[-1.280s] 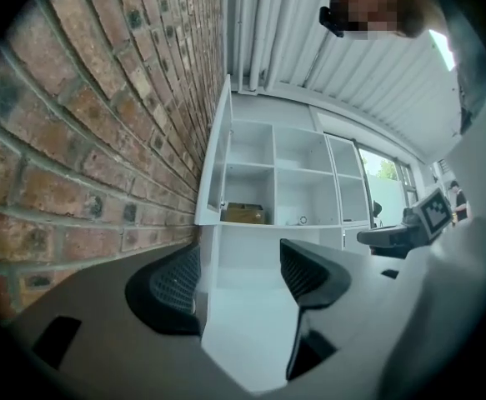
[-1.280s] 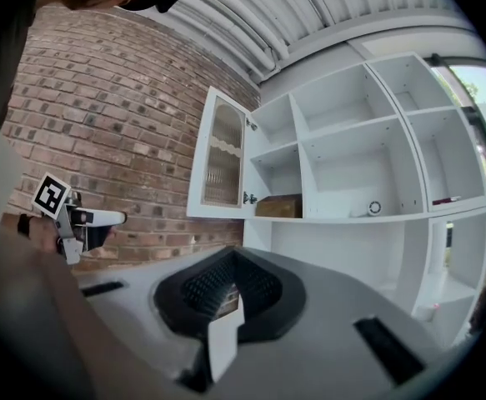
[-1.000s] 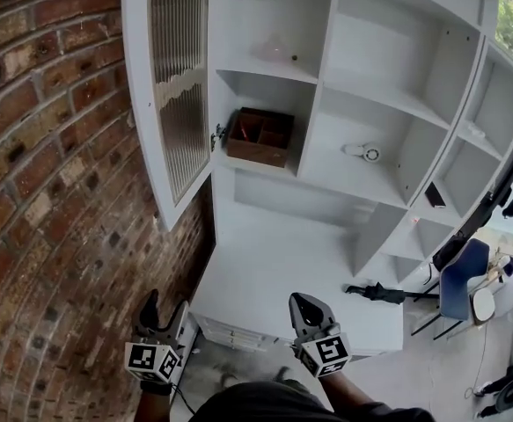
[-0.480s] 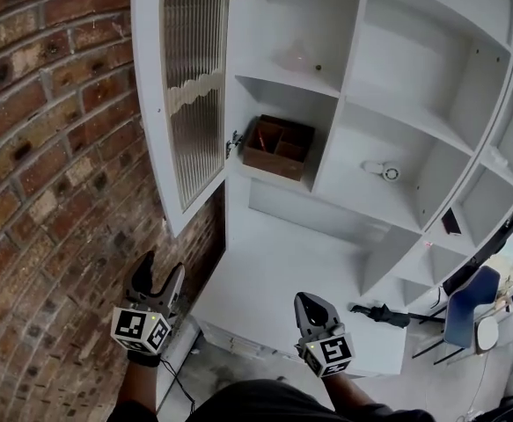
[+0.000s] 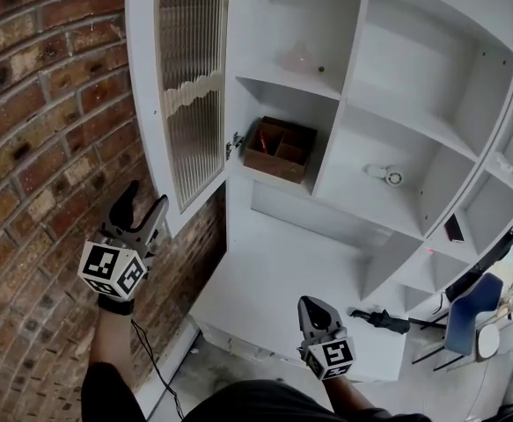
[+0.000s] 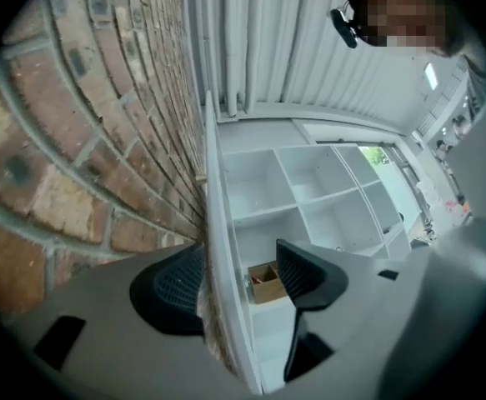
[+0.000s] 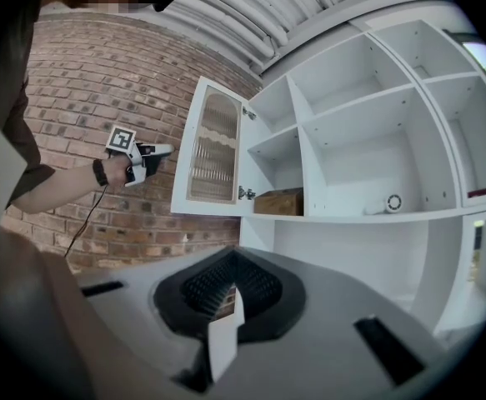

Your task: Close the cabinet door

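- Red brick wall (image 5: pixel 36 104) is flanking the white cabinet door with its ribbed glass panel (image 5: pixel 186 86), which is standing wide open.
- Left tool (image 5: pixel 143 199) is gaping wide, its jaws just narrowing slightly, with the door's edge showing between them, untouched.
- Right tool (image 5: pixel 313 306) is hanging low with its jaws together.

No readable text, label, brand or number is showing anywhere. The left gripper (image 5: pixel 143 199) and right gripper (image 5: pixel 311 306) are carrying only black-and-white square markers (image 5: pixel 106 269), with no letters or digits. The white cabinet (image 5: pixel 397 104), brown box (image 5: pixel 280 148) and brick wall (image 5: pixel 45 104) are showing no print.
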The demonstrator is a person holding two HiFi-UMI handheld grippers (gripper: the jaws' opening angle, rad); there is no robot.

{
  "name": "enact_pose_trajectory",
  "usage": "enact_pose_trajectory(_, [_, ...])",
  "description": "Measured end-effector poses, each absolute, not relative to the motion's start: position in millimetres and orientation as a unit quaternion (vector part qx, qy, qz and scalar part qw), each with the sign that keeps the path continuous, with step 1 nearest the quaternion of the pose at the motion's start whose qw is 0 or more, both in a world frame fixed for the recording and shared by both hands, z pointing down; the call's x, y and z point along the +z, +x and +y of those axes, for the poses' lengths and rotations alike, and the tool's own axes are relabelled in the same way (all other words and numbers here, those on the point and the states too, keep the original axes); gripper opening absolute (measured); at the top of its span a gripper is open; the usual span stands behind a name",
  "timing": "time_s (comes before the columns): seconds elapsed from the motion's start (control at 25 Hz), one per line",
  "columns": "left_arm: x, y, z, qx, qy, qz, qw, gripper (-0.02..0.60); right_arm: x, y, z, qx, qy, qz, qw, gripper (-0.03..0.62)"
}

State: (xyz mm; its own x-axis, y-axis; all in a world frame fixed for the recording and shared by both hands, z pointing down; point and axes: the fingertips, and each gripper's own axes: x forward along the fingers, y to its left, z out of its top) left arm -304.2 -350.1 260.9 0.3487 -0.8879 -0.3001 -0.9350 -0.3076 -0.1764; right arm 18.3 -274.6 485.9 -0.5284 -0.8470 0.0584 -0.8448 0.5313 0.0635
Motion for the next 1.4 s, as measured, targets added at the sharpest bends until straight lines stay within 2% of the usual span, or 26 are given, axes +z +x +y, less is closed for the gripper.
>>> enact_pose_trajectory(0.24, [193,-306,-375,0.076,-0.807,0.553,0.193,0.262,489,27,-275,-0.009,0.487,-0.873,0.039,-0.003])
enact_pose_trajectory(0.52, [154,-308,-393,0.083,-0.816,0.538,0.193,0.252,493,40,-274,-0.002,0.495,-0.868,0.037,-0.003])
enact_pose_trajectory(1.08, [141,-297,-395,0.094,-0.827,0.518,0.196,0.133,501,61,-273,0.009,0.511,-0.859,0.038,-0.003])
enact_pose_trajectory(1.24, [141,-292,-392,0.099,-0.83,0.512,0.197,0.112,501,66,-272,0.008,0.513,-0.857,0.039,-0.003])
enact_pose_trajectory(1.4, [140,-275,-386,0.09,-0.838,0.497,0.206,0.117,502,68,-271,0.009,0.514,-0.857,0.039,-0.003])
